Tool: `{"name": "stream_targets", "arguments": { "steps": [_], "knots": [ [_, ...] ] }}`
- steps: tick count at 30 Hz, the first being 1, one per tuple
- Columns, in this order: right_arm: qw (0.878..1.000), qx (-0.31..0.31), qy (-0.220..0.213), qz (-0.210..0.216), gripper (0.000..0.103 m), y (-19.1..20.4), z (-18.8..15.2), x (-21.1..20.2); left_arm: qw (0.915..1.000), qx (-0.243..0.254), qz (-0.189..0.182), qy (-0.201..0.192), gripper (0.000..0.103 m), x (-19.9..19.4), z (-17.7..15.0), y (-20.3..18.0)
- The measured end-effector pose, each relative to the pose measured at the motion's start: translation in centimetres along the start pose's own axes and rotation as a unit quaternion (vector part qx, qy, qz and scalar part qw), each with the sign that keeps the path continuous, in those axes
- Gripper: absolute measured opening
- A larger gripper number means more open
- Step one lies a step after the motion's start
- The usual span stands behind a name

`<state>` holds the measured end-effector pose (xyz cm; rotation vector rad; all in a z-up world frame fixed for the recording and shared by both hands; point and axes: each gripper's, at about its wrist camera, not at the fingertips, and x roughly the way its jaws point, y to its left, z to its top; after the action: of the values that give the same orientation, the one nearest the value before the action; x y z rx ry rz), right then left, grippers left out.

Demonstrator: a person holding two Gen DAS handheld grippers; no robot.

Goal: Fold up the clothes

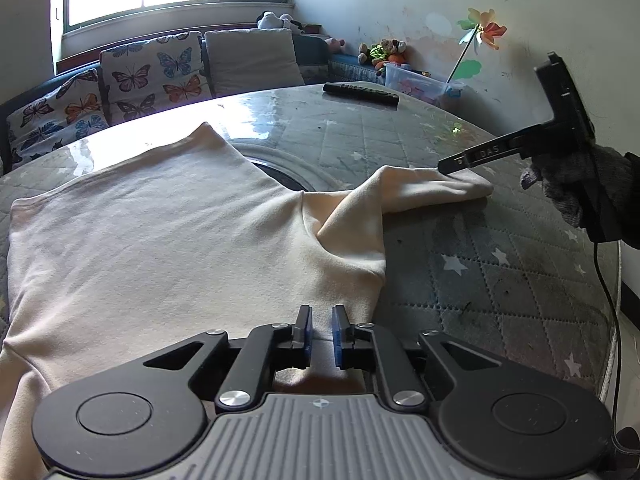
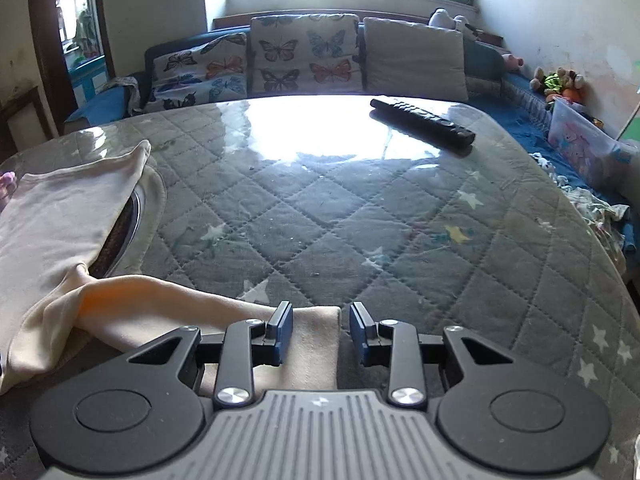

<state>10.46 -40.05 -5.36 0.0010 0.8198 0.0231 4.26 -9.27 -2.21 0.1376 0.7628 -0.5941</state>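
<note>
Right gripper point(image 2: 316, 334), jaws slightly parted around nothing, sits at the sleeve point(image 1: 432, 188) end, sleeve stretching away from the shirt point(image 1: 160, 232).

Cream shirt point(image 1: 160, 232); grey quilted table cover point(image 2: 360, 220), diamond stitching, pale stars; butterfly-print cushions point(image 2: 304, 54); black remote point(image 2: 422, 122).

Found wide bare quilted worktop point(image 2: 360, 216) from the middle to the right edge. Blocked only near the far edge by a black remote point(image 2: 422, 122), and along the left side by the cream garment point(image 1: 180, 240).
</note>
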Motion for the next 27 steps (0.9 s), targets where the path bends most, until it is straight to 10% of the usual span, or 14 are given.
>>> {"name": "stream_targets", "arguments": {
  "steps": [3,16,22,27],
  "knots": [
    [1.0,-0.018,-0.007,-0.003,0.009,0.6,0.6,0.1,1.0,0.001,0.0,0.001,0.012,0.1,0.0,0.0],
    [0.986,-0.042,-0.161,0.006,0.008,-0.1,5.5,-5.6,1.0,0.004,-0.001,0.0,0.013,0.3,-0.1,0.0],
    [0.995,0.009,-0.093,-0.033,0.009,-3.4,3.0,-3.9,1.0,0.008,-0.002,-0.001,0.013,0.4,-0.2,-0.1],
    [0.996,0.059,-0.058,0.022,0.024,-3.5,1.7,-2.9,1.0,0.008,-0.001,0.0,0.013,0.3,-0.2,-0.2]
  ]
}}
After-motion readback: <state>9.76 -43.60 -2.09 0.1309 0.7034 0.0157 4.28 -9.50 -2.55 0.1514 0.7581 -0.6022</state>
